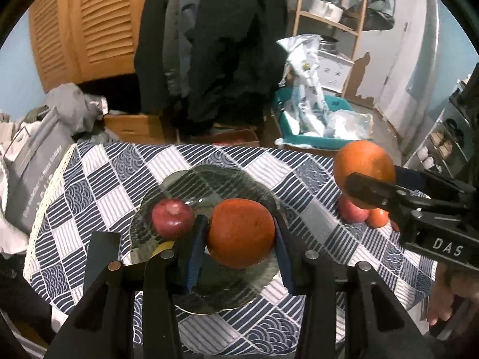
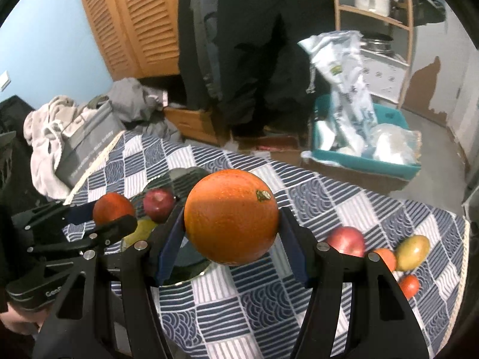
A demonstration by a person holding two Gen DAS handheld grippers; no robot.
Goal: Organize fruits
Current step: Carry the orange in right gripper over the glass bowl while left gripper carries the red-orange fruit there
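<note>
Left gripper [image 1: 239, 233]: your jaws are clamped on a reddish orange [image 1: 241, 232], pads pressing its two flanks, fruit carried just above the glass plate [image 1: 254, 293]. Right gripper [image 2: 230, 224]: jaws set wider, closed across the middle of a larger orange [image 2: 232, 217], stem scar facing up and to the right, held over the checked tablecloth [image 2: 269, 314] beside the plate.

On the plate: a dark red apple [image 1: 172, 218], with something yellowish half hidden below it, cannot tell what.

Loose on the cloth to the right: a red apple [image 2: 347, 240], a mango [image 2: 413, 252], and two small orange-red fruits near them.

Handling, as judged: oranges are firm, fairly heavy, with a waxy rind that can roll in the pads. Grip across the widest girth, as you have. The plate is glass, so lower gently; round fruit may roll and knock the apple.
</note>
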